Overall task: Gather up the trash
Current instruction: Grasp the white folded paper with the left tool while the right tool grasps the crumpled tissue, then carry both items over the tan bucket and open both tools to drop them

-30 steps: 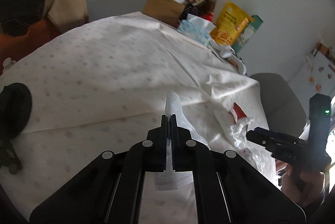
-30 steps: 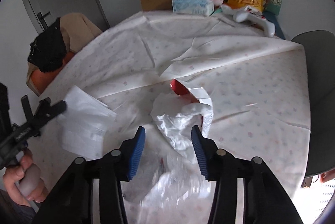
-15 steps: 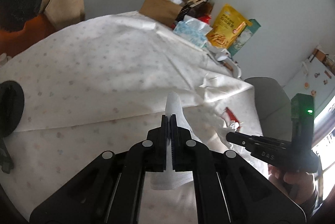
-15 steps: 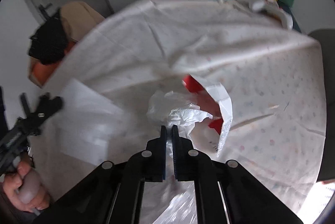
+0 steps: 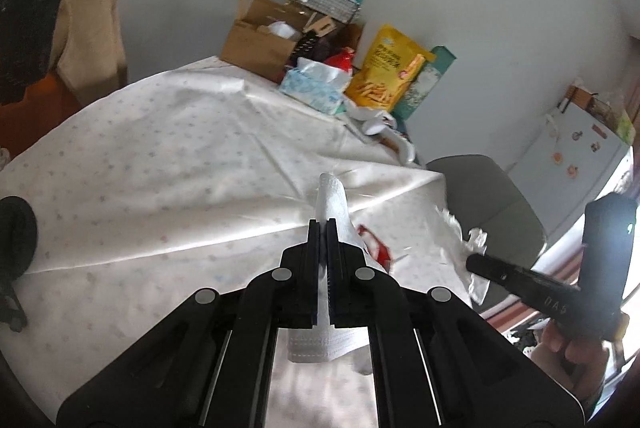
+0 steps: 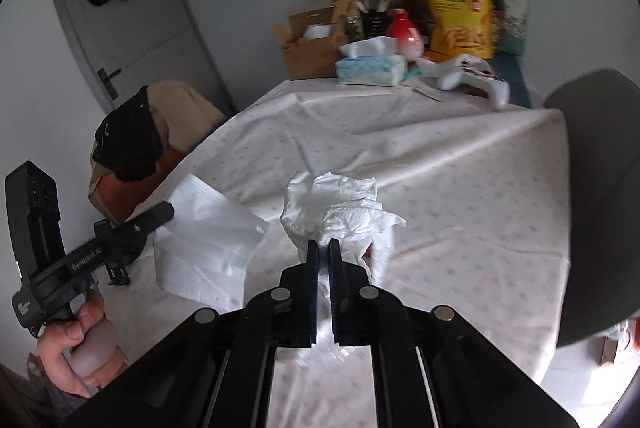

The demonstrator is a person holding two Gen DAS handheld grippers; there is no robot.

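Note:
My left gripper (image 5: 323, 228) is shut on a flat white paper napkin (image 5: 332, 204) and holds it above the table; the napkin also shows in the right wrist view (image 6: 208, 240). My right gripper (image 6: 323, 248) is shut on a crumpled white plastic wrapper (image 6: 336, 212) with a red part hanging under it, lifted off the cloth. In the left wrist view the wrapper (image 5: 460, 240) hangs from the right gripper's tip at the right, with a red-and-white piece (image 5: 374, 248) beside my fingers.
A white dotted tablecloth (image 6: 460, 168) covers the table. At the far end stand a cardboard box (image 6: 312, 44), a tissue box (image 6: 370, 68), a red vase (image 6: 404, 32), a yellow snack bag (image 6: 460, 16) and a white controller (image 6: 472, 76). A grey chair (image 6: 592, 188) stands right, a clothes-draped chair (image 6: 132, 140) left.
My right gripper shut on the crumpled wrapper and lifted it off the table. My left gripper kept hold of the napkin and rose a little.

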